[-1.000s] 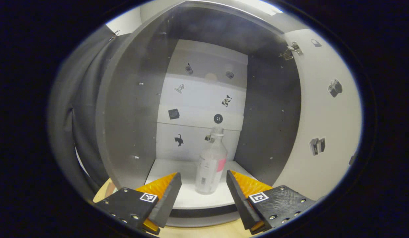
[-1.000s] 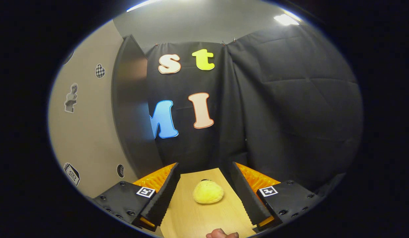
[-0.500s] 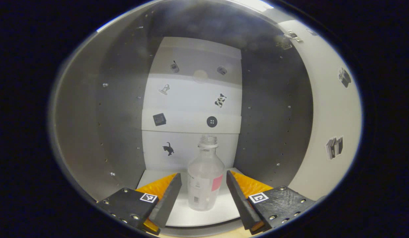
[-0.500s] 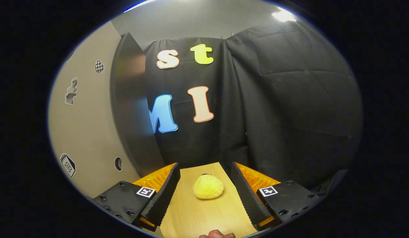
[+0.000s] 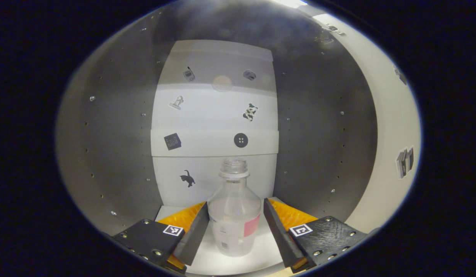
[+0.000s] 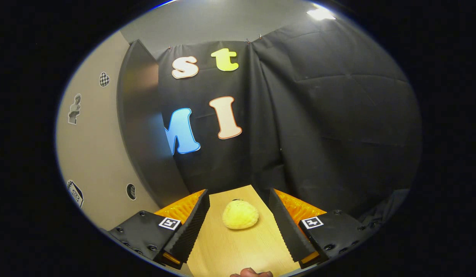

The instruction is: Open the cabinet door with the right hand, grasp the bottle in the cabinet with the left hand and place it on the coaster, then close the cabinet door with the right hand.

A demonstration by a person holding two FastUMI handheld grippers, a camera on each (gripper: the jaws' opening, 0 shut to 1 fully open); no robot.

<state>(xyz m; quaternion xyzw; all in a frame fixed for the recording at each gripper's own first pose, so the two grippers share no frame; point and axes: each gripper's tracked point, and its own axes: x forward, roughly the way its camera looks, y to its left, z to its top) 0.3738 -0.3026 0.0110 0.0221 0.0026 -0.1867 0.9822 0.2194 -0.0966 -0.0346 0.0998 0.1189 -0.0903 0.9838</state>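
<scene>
Bottle first: a clear plastic bottle (image 5: 234, 215) with a white collar, a bare threaded neck and a pink-edged label stands upright on the white floor of the open grey cabinet (image 5: 119, 146), between the fingers of the left gripper (image 5: 234, 227). The jaws are spread wide, one finger on each side of the bottle's body, and whether either finger touches it cannot be told. That placement looks like a set-up for a side grasp low on the body, where the bottle is widest and the label gives some grip; closing there should lift it without tipping it.

The pale cabinet door (image 5: 391, 154), dotted with small picture stickers, stands swung out at the right of the left gripper view, which leaves the opening free for the reach. Small stickers also mark the white back panel (image 5: 215, 115) behind the bottle.

In the right gripper view, the right gripper (image 6: 238, 227) hangs with jaws apart, gripping nothing, over a light wooden tabletop (image 6: 238, 254), where a round yellow fluffy pad (image 6: 240, 214) lies between its fingers, probably the coaster. The door's outer face (image 6: 95, 146) rises at left, in easy reach for closing afterwards.
</scene>
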